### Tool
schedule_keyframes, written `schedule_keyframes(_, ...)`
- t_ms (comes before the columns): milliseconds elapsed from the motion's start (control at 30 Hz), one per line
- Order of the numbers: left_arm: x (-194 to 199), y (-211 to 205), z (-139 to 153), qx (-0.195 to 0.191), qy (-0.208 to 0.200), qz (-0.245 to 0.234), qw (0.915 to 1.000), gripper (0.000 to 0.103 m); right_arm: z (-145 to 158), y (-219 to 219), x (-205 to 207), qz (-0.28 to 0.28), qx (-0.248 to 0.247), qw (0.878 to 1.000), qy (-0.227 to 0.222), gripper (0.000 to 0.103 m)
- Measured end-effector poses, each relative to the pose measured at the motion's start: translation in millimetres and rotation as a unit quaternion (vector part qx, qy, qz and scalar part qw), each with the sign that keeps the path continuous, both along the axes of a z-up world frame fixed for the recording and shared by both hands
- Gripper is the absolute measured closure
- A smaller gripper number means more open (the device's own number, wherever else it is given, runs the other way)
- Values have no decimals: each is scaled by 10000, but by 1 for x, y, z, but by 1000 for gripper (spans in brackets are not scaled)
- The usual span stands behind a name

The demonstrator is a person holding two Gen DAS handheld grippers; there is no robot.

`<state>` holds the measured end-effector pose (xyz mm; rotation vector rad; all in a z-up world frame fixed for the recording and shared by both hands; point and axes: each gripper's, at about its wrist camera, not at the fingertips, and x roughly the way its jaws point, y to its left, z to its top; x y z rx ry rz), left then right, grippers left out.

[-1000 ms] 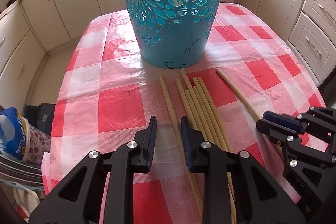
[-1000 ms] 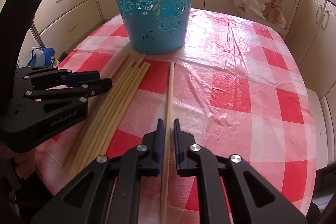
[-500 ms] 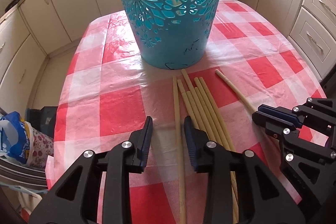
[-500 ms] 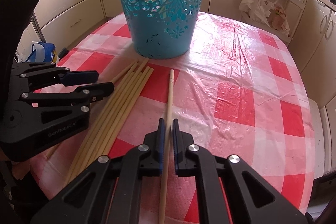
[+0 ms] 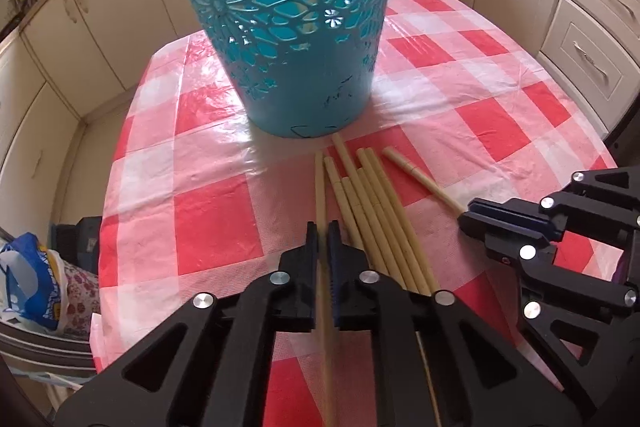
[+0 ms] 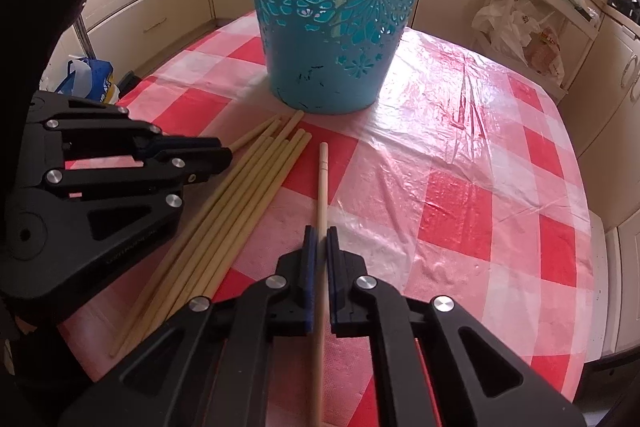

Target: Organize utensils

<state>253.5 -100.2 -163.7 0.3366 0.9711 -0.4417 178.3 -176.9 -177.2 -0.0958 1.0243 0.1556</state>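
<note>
From your left wrist camera, your left gripper (image 5: pixel 323 227) is closed down on 1 chopstick (image 5: pixel 320 187), which runs straight between the fingers and points at the base of the teal basket (image 5: pixel 288 27). That chopstick's far tip stops just short of the basket's bottom edge. Just to its right lies the loose bundle of chopsticks (image 5: pixel 372 211) on the desk (image 5: pixel 212 227), covered with a red and white checked cloth; I count about 5 in the bundle, fanned slightly, their far ends near the basket. Further right you see your right gripper (image 5: pixel 466 223) side-on, pinched on a separate stick (image 5: pixel 416 175) that angles up and left toward the basket. A blue and white bag (image 5: pixel 32 279) sits low at the left edge, off the desk.

From your right wrist camera, your right gripper (image 6: pixel 322 235) is nearly shut, its pads clamped on the single chopstick (image 6: pixel 321 187), which lies along the centre line with its far tip well short of the basket (image 6: pixel 336 19). The bundle (image 6: pixel 240 187) lies to the left of it, apart from it, slanting up toward the basket base. Your left gripper (image 6: pixel 228 157) comes in from the left, over the near side of the bundle, with 1 stick (image 6: pixel 256 133) poking out past its tip. The basket stands upright on the desk (image 6: pixel 456 203). White plastic bags (image 6: pixel 504 23) hang on a rack at the upper right.
</note>
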Motion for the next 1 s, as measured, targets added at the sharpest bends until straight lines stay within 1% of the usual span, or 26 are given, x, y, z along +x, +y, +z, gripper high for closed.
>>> schedule_keyframes(33,-2,0,1,-48,9,-31,10000,99,0,-2,-2,-47,70,10000,-5,97)
schedule_keyframes(100,-7,8,8,-334,-48,-18,9994,99,2,-8,-9,-210,302,9993,-69,97)
schedule_keyframes(167,-13,16,20,-631,-250,14,9977,99,5,-16,-19,-389,661,9967,-275,97)
schedule_keyframes(233,-21,31,40,-1082,-560,14,9926,99,9,-23,-29,-498,982,9922,-590,97)
schedule_keyframes(267,-24,38,52,-1304,-748,0,9886,99,12,-26,-34,-573,1118,9891,-765,97)
schedule_keyframes(300,-29,47,68,-1586,-1016,-21,9821,99,13,-29,-37,-612,1254,9860,-908,97)
schedule_keyframes(400,-35,65,111,-2204,-1634,-55,9616,99,17,-36,-41,-787,1478,9787,-1192,97)
schedule_keyframes(433,-35,69,129,-2395,-1879,-52,9525,99,18,-38,-41,-834,1548,9766,-1239,97)
schedule_keyframes(500,-29,69,158,-2648,-2295,-49,9366,99,17,-41,-40,-894,1659,9744,-1229,97)
schedule_keyframes(567,-19,66,179,-2807,-2599,-59,9239,99,17,-45,-41,-942,1747,9717,-1282,97)
schedule_keyframes(600,-13,62,189,-2895,-2770,-55,9162,99,18,-46,-42,-954,1779,9707,-1300,97)
schedule_keyframes(700,9,45,202,-2973,-2966,14,9075,99,20,-48,-43,-963,1849,9680,-1397,97)
schedule_keyframes(800,36,29,208,-3108,-3089,223,8986,99,21,-50,-45,-992,1915,9659,-1435,97)
schedule_keyframes(833,45,25,212,-3197,-3159,320,8928,99,20,-51,-45,-989,1935,9657,-1421,97)
schedule_keyframes(933,65,17,218,-3310,-3344,546,8807,99,21,-52,-46,-1006,1948,9643,-1485,97)
schedule_keyframes(967,71,14,217,-3312,-3340,591,8805,98,21,-52,-46,-1000,1947,9642,-1498,97)
schedule_keyframes(1000,76,13,214,-3282,-3320,628,8821,98,22,-52,-47,-1006,1942,9637,-1530,97)
